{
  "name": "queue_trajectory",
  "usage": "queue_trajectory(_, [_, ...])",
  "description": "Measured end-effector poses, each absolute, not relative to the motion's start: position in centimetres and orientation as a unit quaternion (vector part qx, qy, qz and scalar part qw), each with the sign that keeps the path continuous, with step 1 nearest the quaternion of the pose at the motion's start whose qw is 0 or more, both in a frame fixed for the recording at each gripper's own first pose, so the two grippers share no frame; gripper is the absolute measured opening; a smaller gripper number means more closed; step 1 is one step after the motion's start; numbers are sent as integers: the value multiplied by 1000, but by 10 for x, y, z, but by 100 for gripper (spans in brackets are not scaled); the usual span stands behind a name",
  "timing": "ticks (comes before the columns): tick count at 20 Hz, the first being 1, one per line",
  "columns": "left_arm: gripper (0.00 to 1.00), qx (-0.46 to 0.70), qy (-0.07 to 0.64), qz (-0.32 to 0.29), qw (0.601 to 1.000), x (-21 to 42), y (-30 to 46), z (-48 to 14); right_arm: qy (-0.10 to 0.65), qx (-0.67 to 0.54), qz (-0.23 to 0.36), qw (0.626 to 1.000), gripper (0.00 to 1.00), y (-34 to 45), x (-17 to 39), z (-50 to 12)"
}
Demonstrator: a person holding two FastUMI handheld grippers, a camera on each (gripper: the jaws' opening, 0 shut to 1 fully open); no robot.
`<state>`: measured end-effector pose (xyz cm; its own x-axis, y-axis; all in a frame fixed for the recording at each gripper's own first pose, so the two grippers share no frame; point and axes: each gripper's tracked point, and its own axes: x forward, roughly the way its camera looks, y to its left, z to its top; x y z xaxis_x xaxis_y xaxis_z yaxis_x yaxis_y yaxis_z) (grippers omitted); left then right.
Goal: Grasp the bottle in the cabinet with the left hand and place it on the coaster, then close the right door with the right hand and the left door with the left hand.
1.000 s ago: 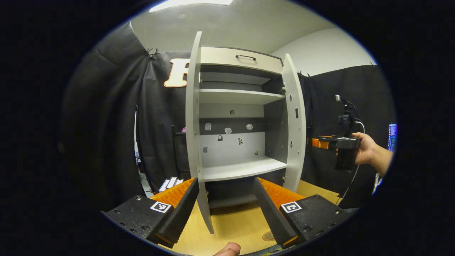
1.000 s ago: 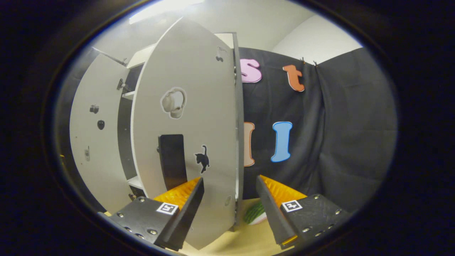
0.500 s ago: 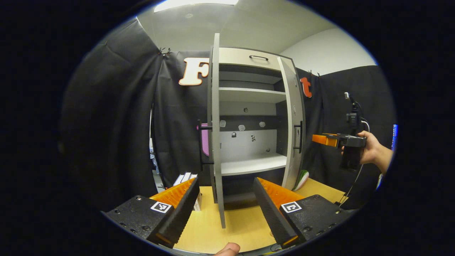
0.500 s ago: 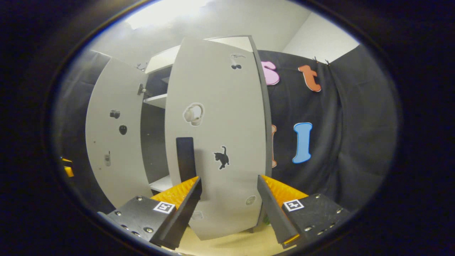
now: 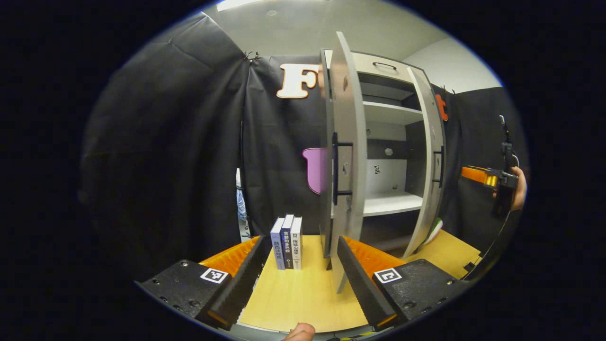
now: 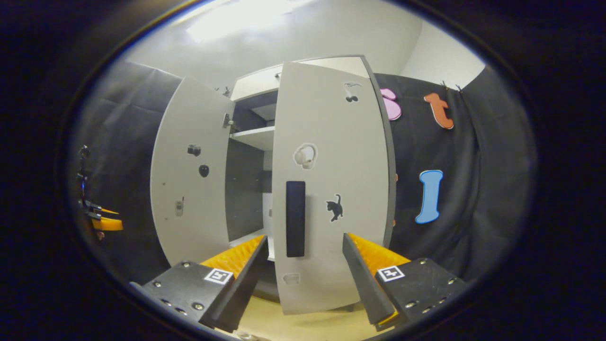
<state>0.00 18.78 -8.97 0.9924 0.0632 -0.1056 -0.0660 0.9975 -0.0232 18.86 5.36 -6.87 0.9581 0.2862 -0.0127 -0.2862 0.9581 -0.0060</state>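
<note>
**Both cabinet doors ajar, both hand-held grippers released**

Left gripper view: left hand-held gripper [image 5: 298, 279] is released, fingers spread, nothing between them, over the wooden tabletop [image 5: 303, 303]. A fingertip [image 5: 299, 332] shows at the bottom edge. Three books [image 5: 287, 249] stand upright on the tabletop just left of the cabinet [image 5: 386, 142]. Left door [image 5: 348, 156] is swung out, edge-on, with a black handle [image 5: 337, 165]. Shelves inside look bare. Right door [image 5: 432, 161] is partly shut. A green-and-white thing [image 5: 434, 229] sits low by the right door; cannot tell what it is. Bottle and coaster can't be made out.

Right gripper view: right hand-held gripper [image 6: 305, 279] is released, close to the right door's front, its black handle [image 6: 295, 219] between the fingers but untouched.
</note>
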Motion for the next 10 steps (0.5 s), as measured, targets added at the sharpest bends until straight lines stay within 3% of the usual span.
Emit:
queue_trajectory(6, [93, -16, 43, 31, 998, 44, 221, -74, 4, 29, 156, 987, 92, 70, 164, -58])
queue_trajectory(10, [97, -7, 17, 23, 1000, 86, 219, -42, -3, 56, 148, 987, 95, 62, 155, -44])
